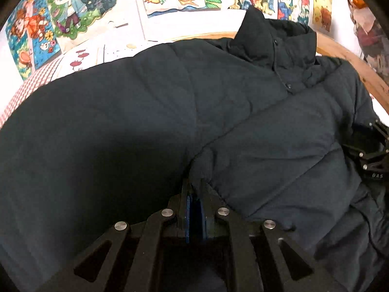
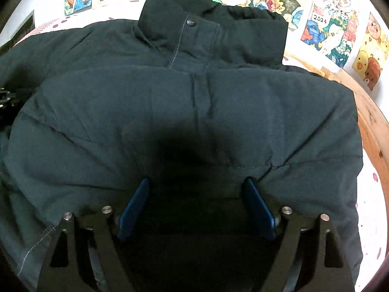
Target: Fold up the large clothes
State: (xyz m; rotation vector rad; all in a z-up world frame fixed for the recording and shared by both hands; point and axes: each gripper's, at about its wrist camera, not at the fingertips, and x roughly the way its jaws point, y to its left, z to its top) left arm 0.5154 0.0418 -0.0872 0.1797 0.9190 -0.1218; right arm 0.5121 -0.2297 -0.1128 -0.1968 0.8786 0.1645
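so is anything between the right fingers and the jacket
Nothing visible. The right gripper stands open directly over the dark jacket, its blue fingers right at the bare fabric.

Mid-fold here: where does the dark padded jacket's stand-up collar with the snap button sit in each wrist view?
Left wrist view: stand-up collar at upper right, leaning over the dark padded jacket.
Right wrist view: collar at top centre, snap button facing the camera.
Shared landmark: the 2024 calendar poster, right of the collar in both.
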